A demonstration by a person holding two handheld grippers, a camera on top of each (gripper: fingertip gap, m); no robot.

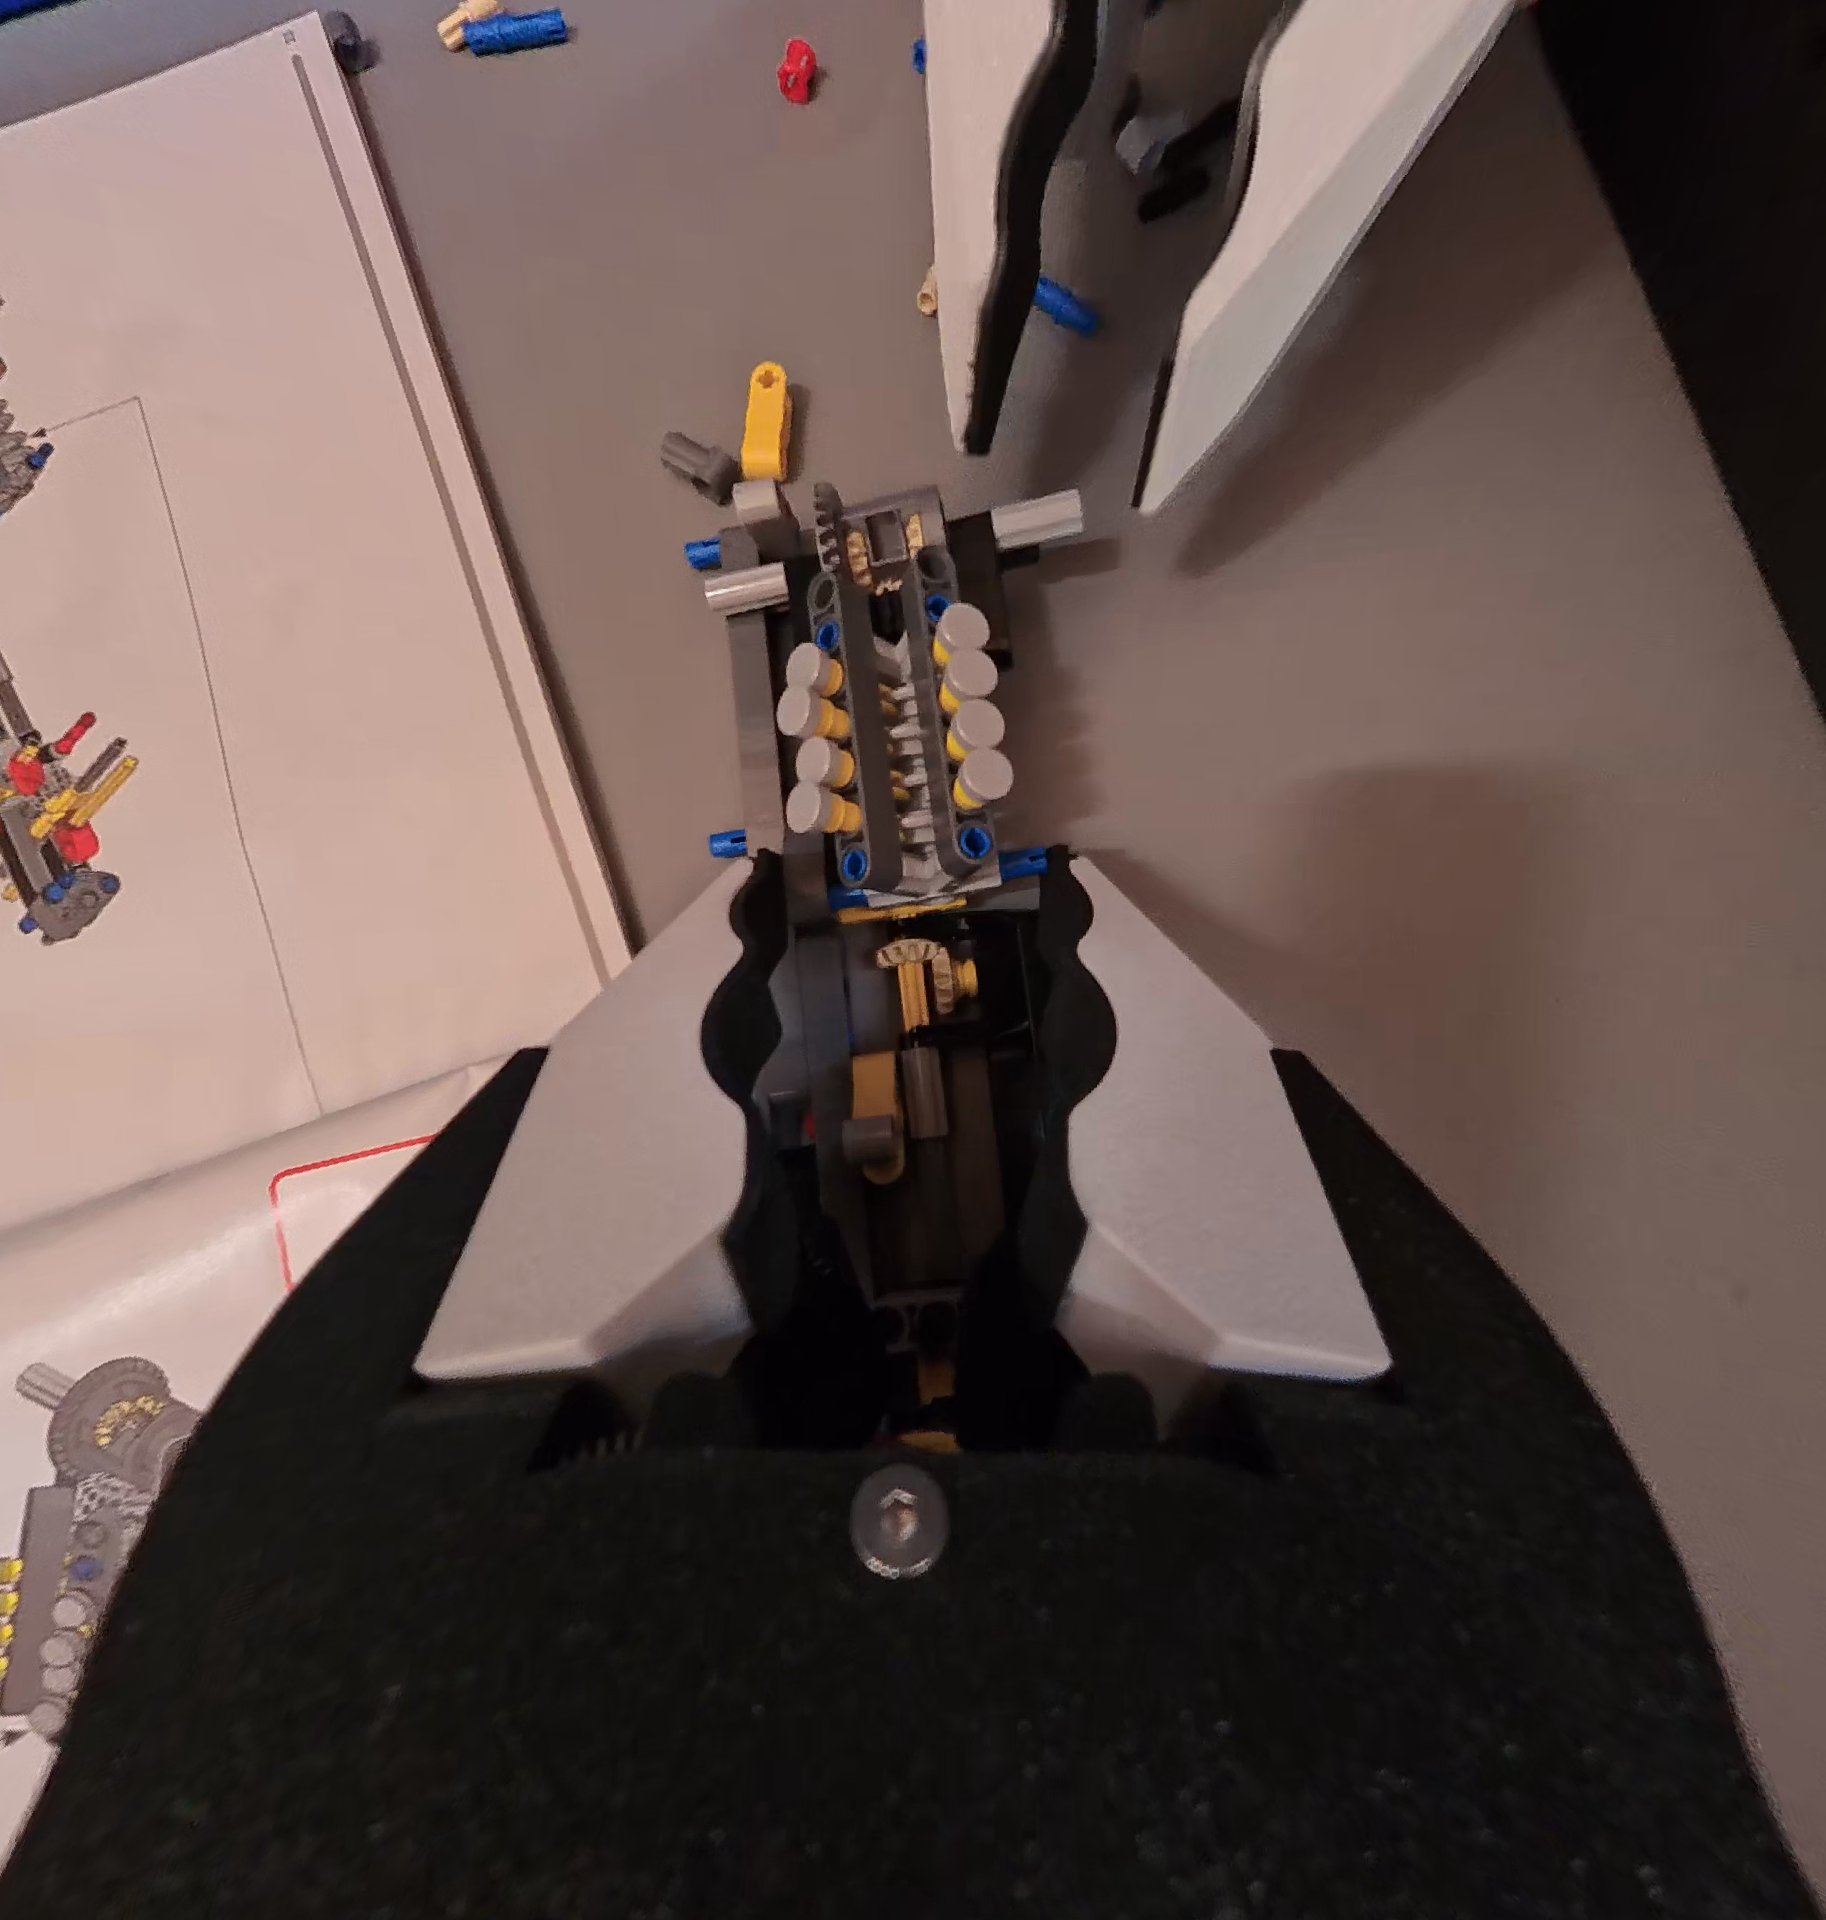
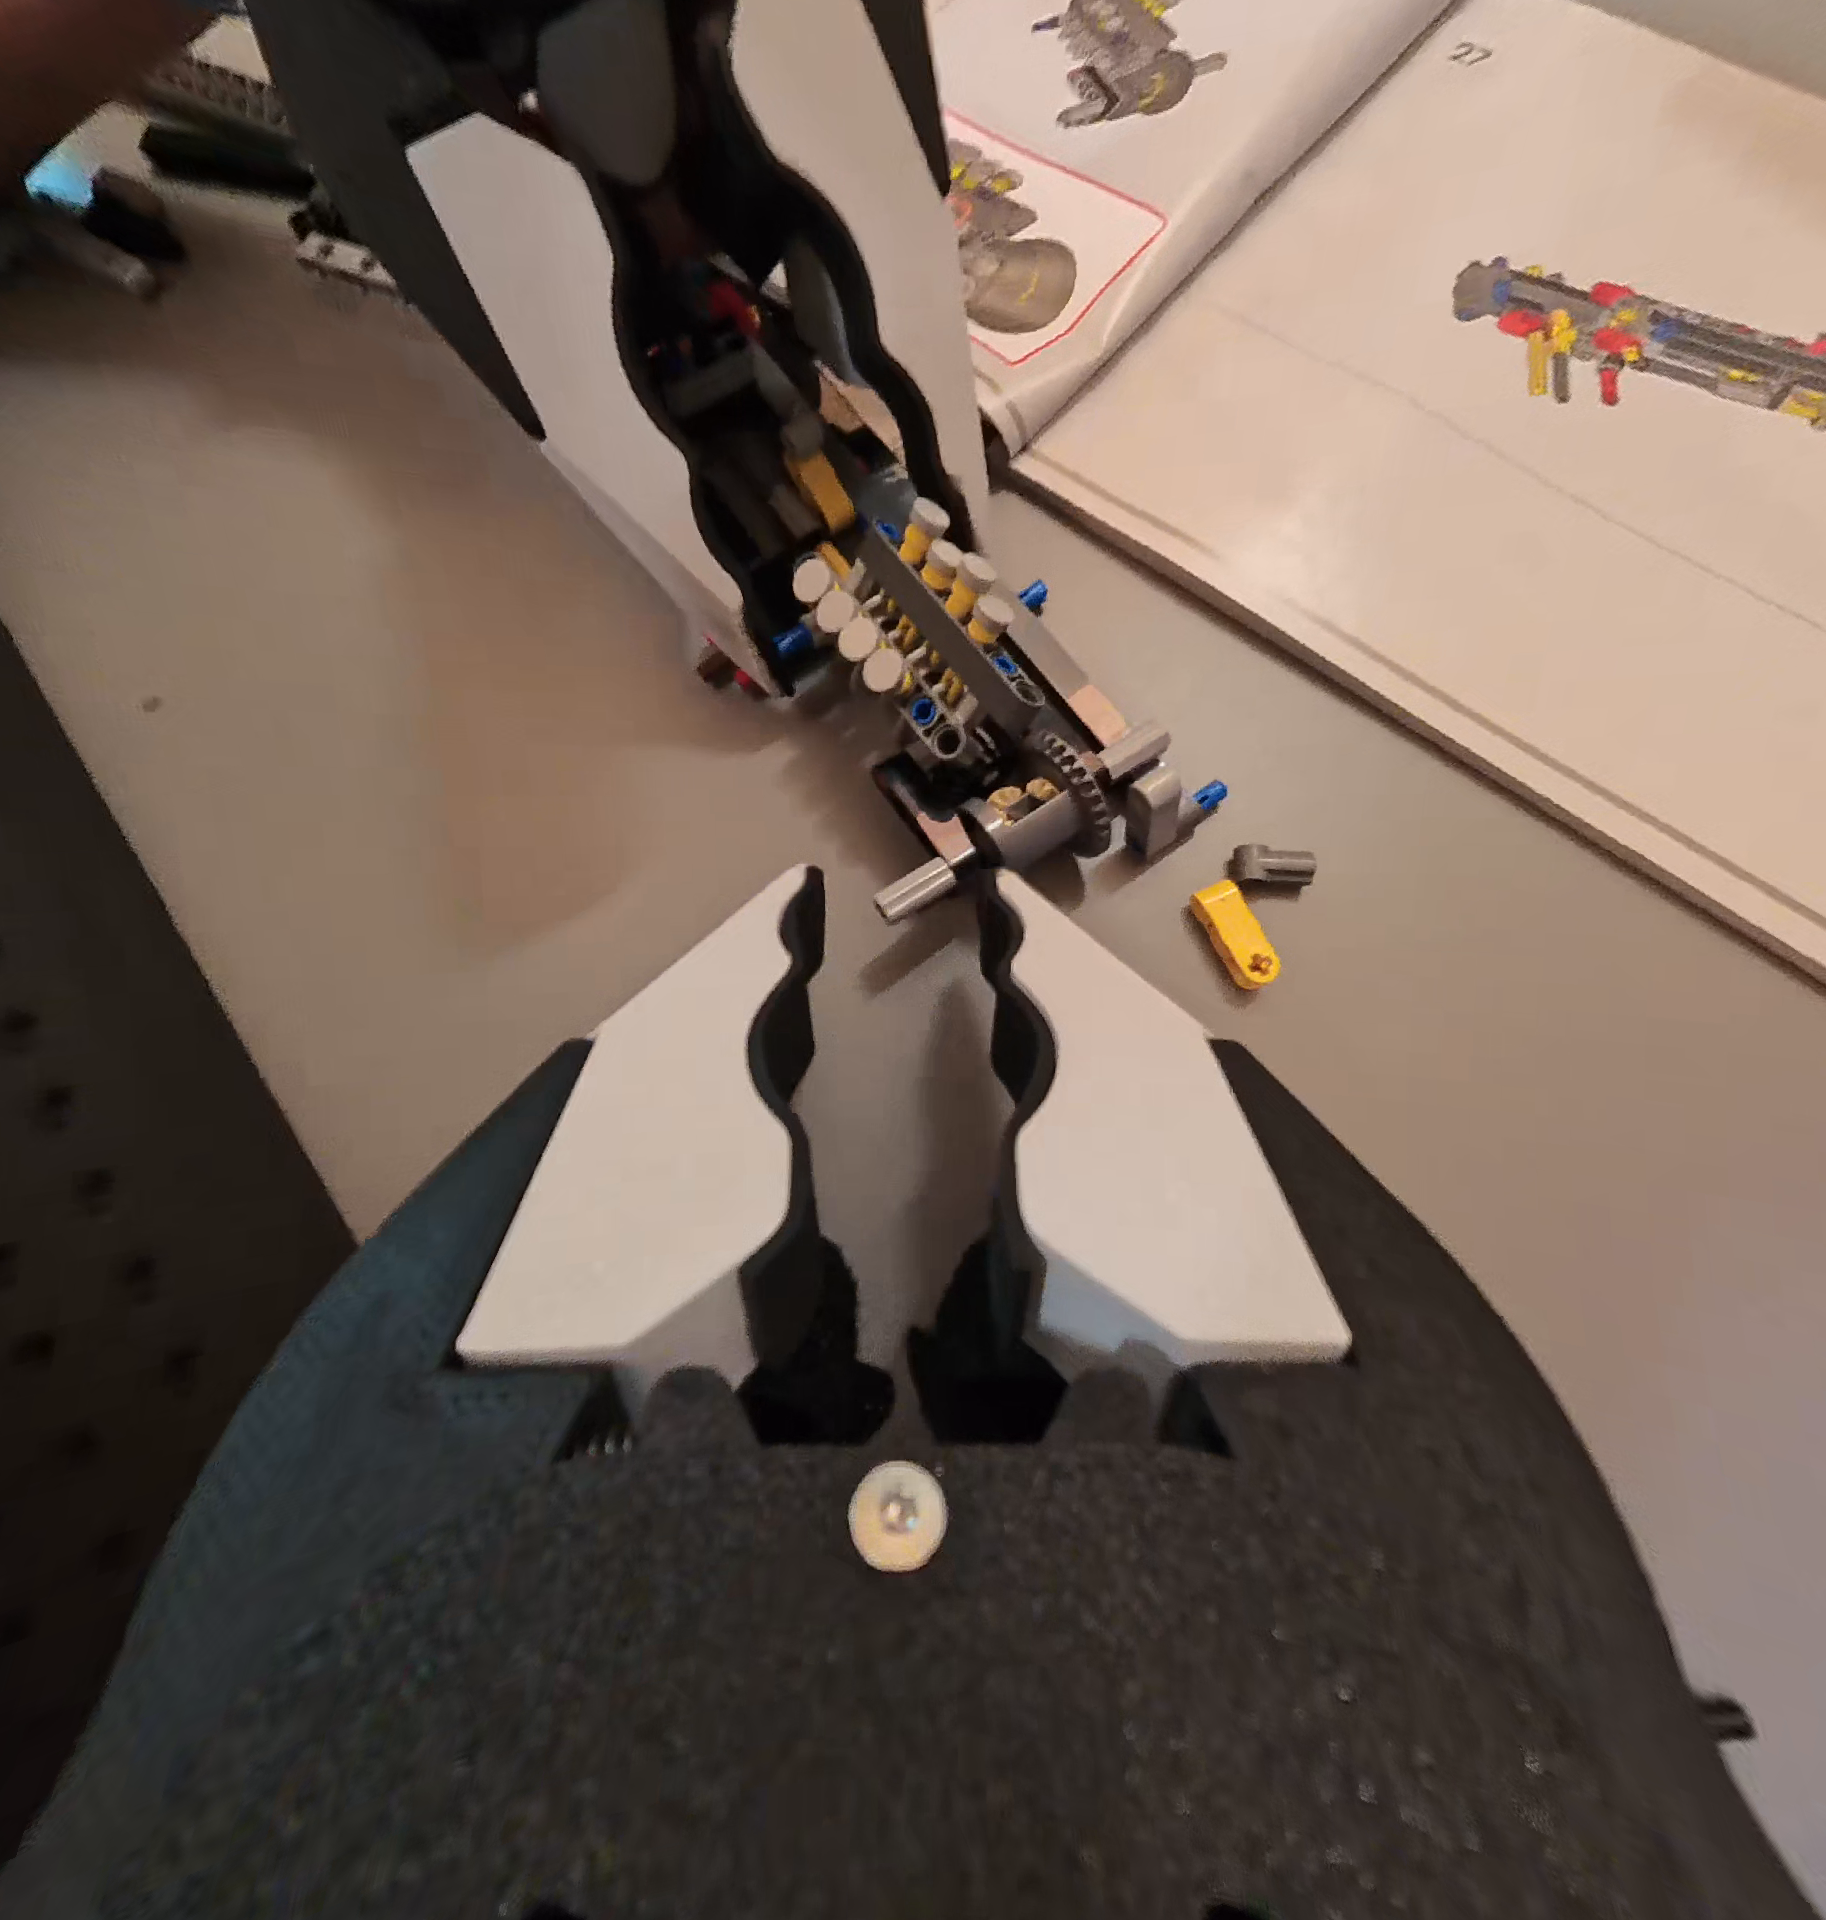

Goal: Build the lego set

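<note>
Between the left tool's fingers sits the model, clamped, resting on the bench. Right tool, parted and empty, nears its axle; approach squarely, grip gently.

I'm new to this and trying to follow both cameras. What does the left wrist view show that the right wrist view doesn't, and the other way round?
Only the left wrist view shows a red piece and a blue pin lying far off on the table. Only the right wrist view shows the right gripper open and empty, plus dark parts behind. Both show the left gripper clamped on the lego engine model, the loose yellow piece, and the instruction booklet.
</note>
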